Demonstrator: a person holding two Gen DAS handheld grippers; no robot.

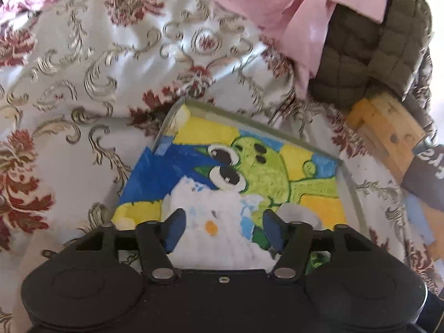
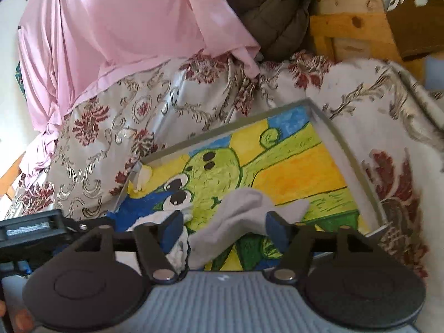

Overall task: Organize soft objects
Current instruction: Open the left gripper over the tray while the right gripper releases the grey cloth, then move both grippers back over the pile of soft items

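A shallow tray (image 1: 249,119) with a grey rim and a painted green cartoon figure lies on the bed. In the left wrist view, a white fluffy cloth (image 1: 222,205) with an orange dot and blue patches rests on the tray. My left gripper (image 1: 224,230) stands open around the cloth, its pads apart from it. In the right wrist view, a grey sock (image 2: 244,211) lies across the tray (image 2: 222,133) beside the white cloth (image 2: 177,252). My right gripper (image 2: 224,229) is open over the sock, not pressing it.
A floral bedspread (image 1: 97,77) surrounds the tray. A pink sheet (image 2: 111,33) and an olive quilted jacket (image 1: 374,55) lie at the back. A wooden frame (image 2: 352,27) and a brown box (image 2: 416,14) stand at the right. A black gripper body (image 2: 30,227) shows at the left.
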